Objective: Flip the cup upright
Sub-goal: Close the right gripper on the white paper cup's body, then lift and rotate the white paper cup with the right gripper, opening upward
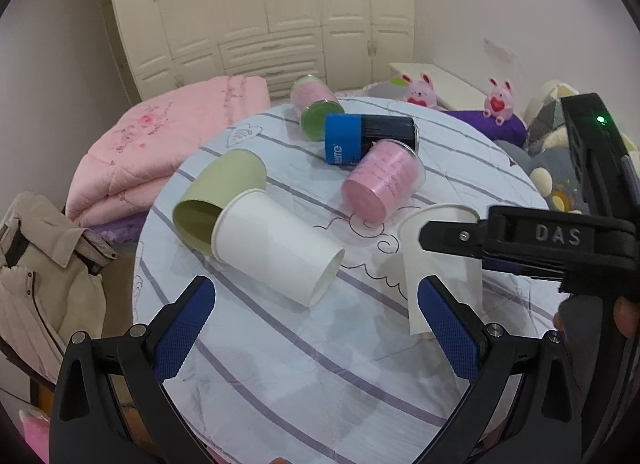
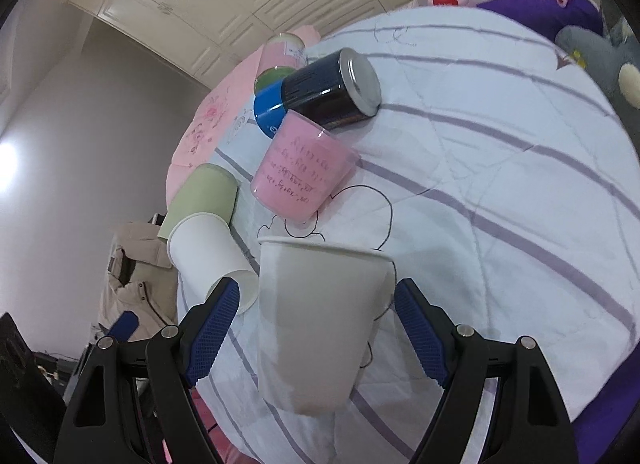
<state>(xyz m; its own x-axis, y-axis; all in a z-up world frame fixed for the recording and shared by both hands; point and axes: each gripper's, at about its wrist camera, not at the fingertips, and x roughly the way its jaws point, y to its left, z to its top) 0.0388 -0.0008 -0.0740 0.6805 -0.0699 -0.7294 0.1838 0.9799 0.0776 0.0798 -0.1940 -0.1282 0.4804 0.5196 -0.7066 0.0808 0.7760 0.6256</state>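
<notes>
A white paper cup (image 2: 320, 324) stands upright between the fingers of my right gripper (image 2: 316, 324); the blue pads stand apart from its sides, so the gripper is open. In the left wrist view the same cup (image 1: 440, 264) sits at the right, partly behind the right gripper's black body (image 1: 520, 240). My left gripper (image 1: 316, 324) is open and empty. Just beyond it a second white paper cup (image 1: 276, 248) lies on its side, its mouth against a green cup (image 1: 220, 195) that also lies on its side.
A pink cup (image 1: 384, 183), a blue-and-black can (image 1: 368, 139) and a pink-and-green jar (image 1: 314, 107) lie on their sides further back on the round table (image 1: 320, 364) with a striped cloth. A pink quilt (image 1: 160, 143), a beige jacket (image 1: 44, 276) and plush toys (image 1: 498, 101) surround it.
</notes>
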